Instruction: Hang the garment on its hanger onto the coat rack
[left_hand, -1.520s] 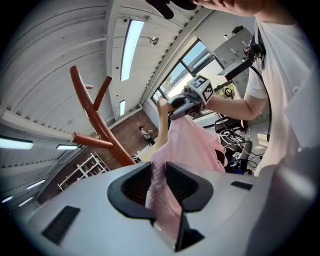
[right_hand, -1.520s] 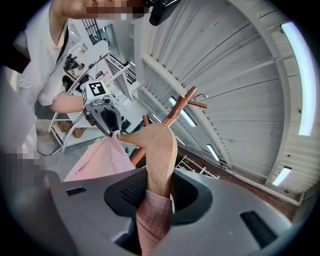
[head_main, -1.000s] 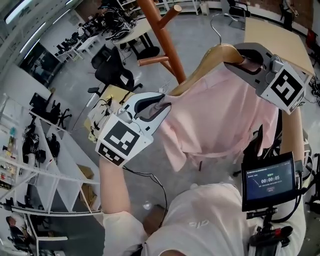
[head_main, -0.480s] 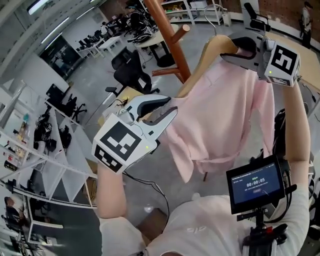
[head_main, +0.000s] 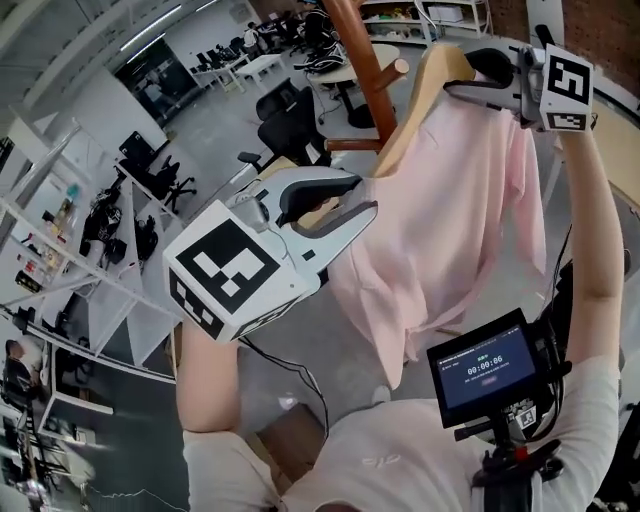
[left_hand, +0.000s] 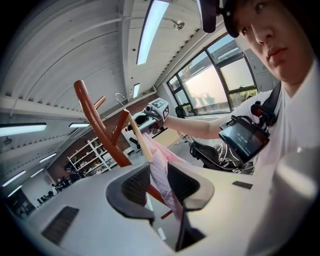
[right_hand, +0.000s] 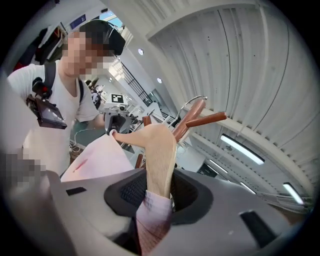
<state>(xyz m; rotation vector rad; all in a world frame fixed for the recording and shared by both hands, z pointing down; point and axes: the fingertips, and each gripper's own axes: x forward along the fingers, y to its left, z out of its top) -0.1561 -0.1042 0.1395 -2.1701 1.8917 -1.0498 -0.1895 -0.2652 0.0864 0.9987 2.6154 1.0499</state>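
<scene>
Head view is showing the right gripper (head_main: 476, 80) clenching one shoulder of the pale wooden hanger (head_main: 415, 110), raised beside the reddish-brown wooden coat rack (head_main: 362, 55), with the pink garment (head_main: 450, 220) draping from it. The left gripper (head_main: 348, 205) is gaping loosely around the fabric. Held one-sided, the hanger may be tipping, so its wire hook (right_hand: 194, 98) could miss the peg (head_main: 388, 70).

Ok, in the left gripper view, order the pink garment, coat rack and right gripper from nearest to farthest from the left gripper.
1. Pink garment, between the jaws.
2. Coat rack, just behind, left.
3. Right gripper, at the hanger's far end.
</scene>
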